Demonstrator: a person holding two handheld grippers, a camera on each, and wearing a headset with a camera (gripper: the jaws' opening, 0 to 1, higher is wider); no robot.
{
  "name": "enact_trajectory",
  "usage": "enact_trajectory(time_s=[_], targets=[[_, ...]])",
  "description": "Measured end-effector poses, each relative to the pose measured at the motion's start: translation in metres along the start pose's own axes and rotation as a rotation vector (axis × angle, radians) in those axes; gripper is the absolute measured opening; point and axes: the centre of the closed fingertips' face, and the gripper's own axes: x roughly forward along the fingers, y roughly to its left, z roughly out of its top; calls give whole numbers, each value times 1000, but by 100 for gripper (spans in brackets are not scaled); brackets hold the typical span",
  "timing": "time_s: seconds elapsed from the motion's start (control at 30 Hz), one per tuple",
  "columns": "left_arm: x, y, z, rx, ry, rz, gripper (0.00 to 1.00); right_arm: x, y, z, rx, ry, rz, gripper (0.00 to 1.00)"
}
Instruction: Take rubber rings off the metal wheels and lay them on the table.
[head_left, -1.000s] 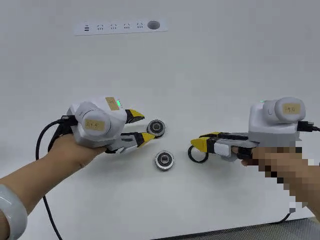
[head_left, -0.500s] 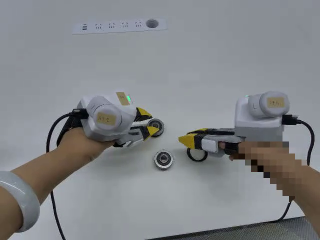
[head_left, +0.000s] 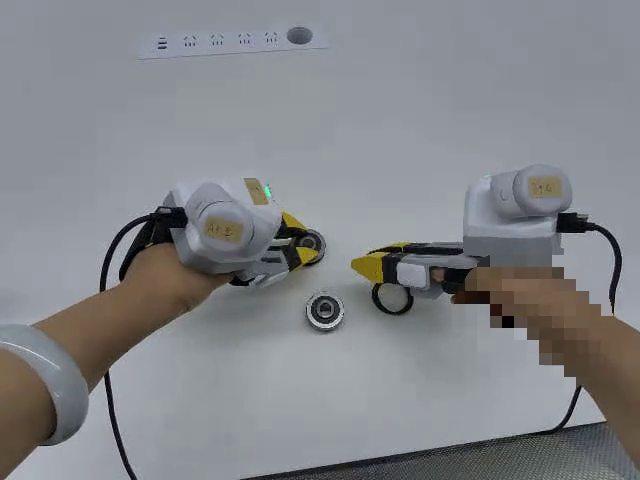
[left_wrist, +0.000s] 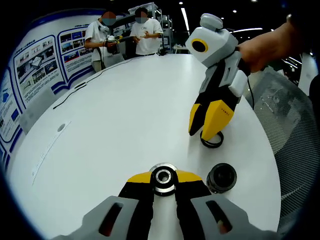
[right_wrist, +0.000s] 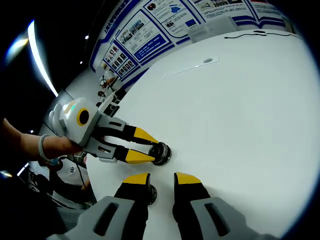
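Note:
A small metal wheel (left_wrist: 163, 177) sits between my left gripper's yellow fingertips (left_wrist: 187, 176), and that left gripper (head_left: 297, 247) is shut on it, low over the table. A second wheel (head_left: 325, 310) with a dark rim lies loose on the white table, seen also as wheel (left_wrist: 221, 177) and wheel (right_wrist: 150, 194). A black rubber ring (head_left: 393, 298) lies flat on the table under my right gripper (head_left: 366, 267). The right gripper (right_wrist: 161, 180) is open with only table between its fingers, pointing at the left gripper (right_wrist: 146, 145) and its wheel (right_wrist: 161, 152).
A white power strip (head_left: 232, 42) lies at the far side of the table. Black cables (head_left: 118, 260) trail from both grippers. The table's near edge (head_left: 450, 455) runs along the bottom right. Two people (left_wrist: 125, 35) stand beyond the far end of the table.
My left gripper moved right onto the far wheel and shut on it. The right gripper moved left over the black ring, which stays on the table.

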Motion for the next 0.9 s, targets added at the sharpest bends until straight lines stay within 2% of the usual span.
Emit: enact_trajectory(time_s=[0.17,0.2,0.27,0.6,0.73,0.9], targets=[[-1,-2,1,3,1,-6,14,6,2,5,12,-4,12,20],[-3,-2,-3,11,21,-10,15,8,2,5,15,-4,15,21],[-2,-1,-1,2,1,-10,14,12,3,7,22,-5,23,21],[-1,-1,-1,4,-6,-16,14,29,4,12,132,5,63,21],[0,0,-1,3,-10,-16,14,36,3,8,201,37,70,22],[0,-1,0,-3,-15,-13,14,41,0,3,228,68,63,22]])
